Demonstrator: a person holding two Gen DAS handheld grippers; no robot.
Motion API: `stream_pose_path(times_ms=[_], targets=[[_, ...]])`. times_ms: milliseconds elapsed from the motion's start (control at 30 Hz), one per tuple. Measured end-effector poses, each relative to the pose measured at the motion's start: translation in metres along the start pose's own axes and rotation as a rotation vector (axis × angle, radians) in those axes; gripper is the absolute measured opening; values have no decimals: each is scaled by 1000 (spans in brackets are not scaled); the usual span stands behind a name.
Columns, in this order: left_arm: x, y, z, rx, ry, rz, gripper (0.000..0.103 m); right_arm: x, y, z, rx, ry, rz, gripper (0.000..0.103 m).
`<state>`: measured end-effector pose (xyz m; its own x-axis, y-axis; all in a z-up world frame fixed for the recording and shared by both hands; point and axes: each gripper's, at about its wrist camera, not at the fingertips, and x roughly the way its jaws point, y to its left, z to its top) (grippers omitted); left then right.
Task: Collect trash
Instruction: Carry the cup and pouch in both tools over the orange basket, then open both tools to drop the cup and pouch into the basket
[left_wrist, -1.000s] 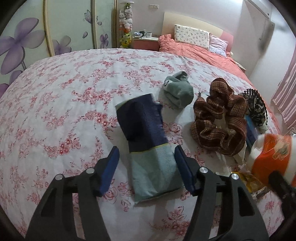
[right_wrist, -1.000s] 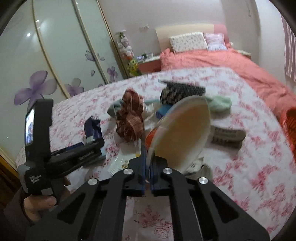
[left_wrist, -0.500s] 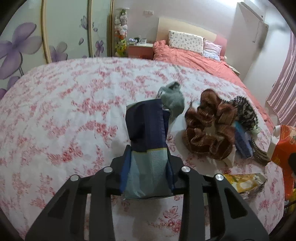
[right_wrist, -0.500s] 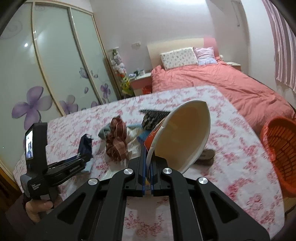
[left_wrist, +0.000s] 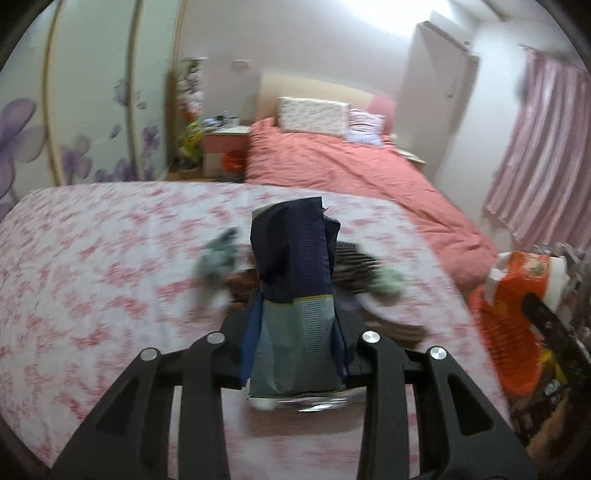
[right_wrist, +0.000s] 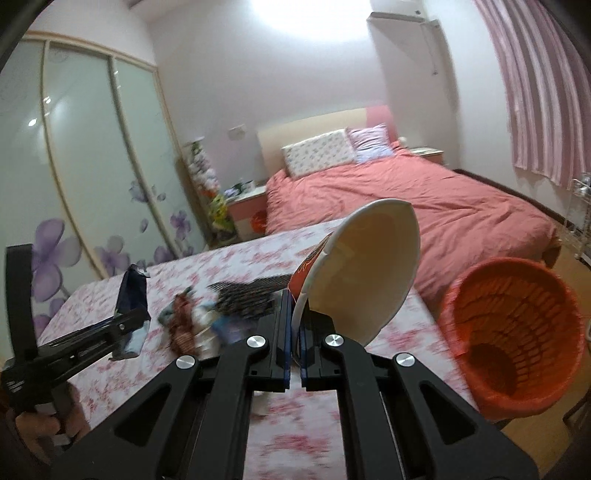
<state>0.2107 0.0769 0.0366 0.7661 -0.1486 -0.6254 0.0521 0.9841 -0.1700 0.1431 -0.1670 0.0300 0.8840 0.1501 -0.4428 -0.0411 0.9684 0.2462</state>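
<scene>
Trash is lifted, not binned: left gripper (left_wrist: 295, 354) clamps a dark packet (left_wrist: 295, 280), right gripper (right_wrist: 295, 332) pinches a paper bowl (right_wrist: 365, 273), orange basket (right_wrist: 517, 332) near right looks empty, with clutter (right_wrist: 221, 310) left on the bedspread (right_wrist: 388, 339).

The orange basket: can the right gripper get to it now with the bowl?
Probably yes. The orange basket stands open just beyond the right gripper, nothing between them; the bowl is clamped at its rim.

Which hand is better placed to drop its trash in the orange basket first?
Right, probably. The right hand-held gripper, pinching the paper bowl by its rim, has the orange basket open just beside it. The left hand-held gripper, clamping the dark wrapper, is farther over.
</scene>
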Motion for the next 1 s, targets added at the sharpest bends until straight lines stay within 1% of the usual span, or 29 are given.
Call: stream_pose_path(times_ms=[200,300,400,567,700,733,767,833,867,900,1000], targets=[[5,-84,2,81,10,-151,34,-12,-57,6,72,-37,-102,3],[14,-133,-1,138,32,-234,34,-12,-89,7,120,-42,-151,3],[26,-180,-8,189,62,-310,34,-11,-115,7,161,-40,-181,3],[60,-238,-21,263,131,-381,34,-8,-156,7,222,-32,-211,3],[96,-277,-33,311,201,-408,36,4,-184,7,266,4,-209,4],[104,-285,-37,321,217,-406,39,7,-190,6,277,13,-211,4],[110,-289,-39,326,225,-403,40,9,-197,5,285,24,-212,6],[124,-296,-45,339,249,-391,50,12,-207,2,301,49,-214,16],[127,-300,-49,341,256,-385,51,14,-212,0,313,55,-218,25],[131,-298,-50,341,263,-381,52,9,-216,-2,322,55,-218,29],[133,-289,-53,335,275,-355,56,5,-220,-6,339,57,-236,29]])
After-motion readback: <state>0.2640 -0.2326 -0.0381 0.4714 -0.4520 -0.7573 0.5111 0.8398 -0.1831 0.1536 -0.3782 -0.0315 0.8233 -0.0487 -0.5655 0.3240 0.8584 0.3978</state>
